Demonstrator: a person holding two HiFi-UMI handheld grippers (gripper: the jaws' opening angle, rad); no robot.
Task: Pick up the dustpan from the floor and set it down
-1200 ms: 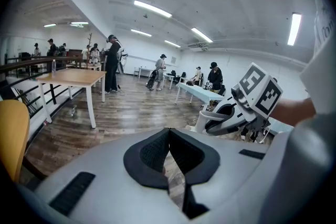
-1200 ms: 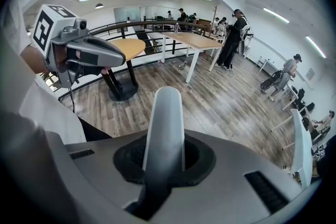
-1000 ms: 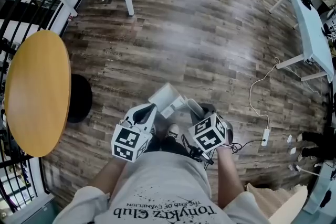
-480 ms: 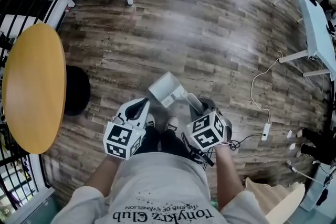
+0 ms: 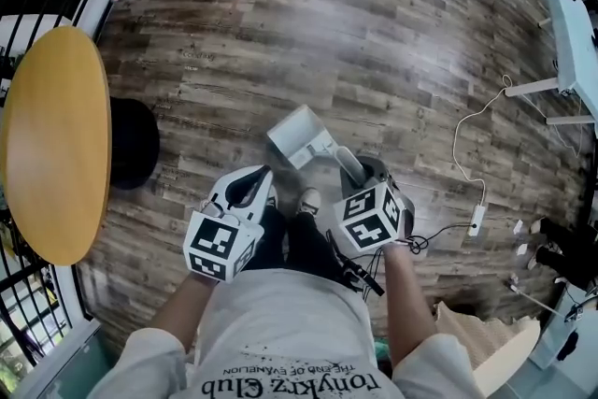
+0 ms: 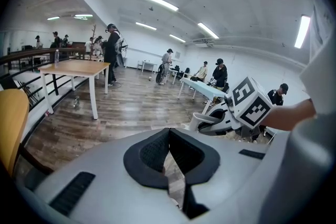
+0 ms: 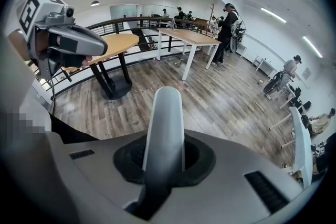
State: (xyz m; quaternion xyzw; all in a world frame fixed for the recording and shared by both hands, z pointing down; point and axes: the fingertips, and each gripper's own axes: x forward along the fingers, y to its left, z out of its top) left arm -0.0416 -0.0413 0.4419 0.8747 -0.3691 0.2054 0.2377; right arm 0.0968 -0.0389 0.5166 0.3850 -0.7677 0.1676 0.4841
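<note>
So the right gripper (image 7: 164,165) has its fingers (image 7: 128,159) clamped on the pale handle (image 7: 164,118) of the dustpan (image 5: 301,137). They're only a little apart, just the width of the handle, which runs straight out between them. The left gripper (image 6: 169,152) has its fingers (image 6: 149,157) closed together with nothing in them. It hangs beside the right one, just off to the side of the person's shoes (image 5: 305,199).

What's changed over the last second: the grip itself hasn't, same hold on the same spot of the handle. But both grippers look like they've sunk a bit, the right one more, carrying the dustpan down with it. The pan end now sits out ahead of the shoes, mouth pointing away from the person, over the wood floor (image 5: 374,33). I can't tell from the head view whether the pan's edge is touching the boards yet or hovering just above.

My read: pickup is done and this is the setting-down part. What's left is getting it flat on the floor and opening the right fingers. The round yellow counter (image 5: 56,145) and the power strip (image 5: 477,220) are both well clear of it.
</note>
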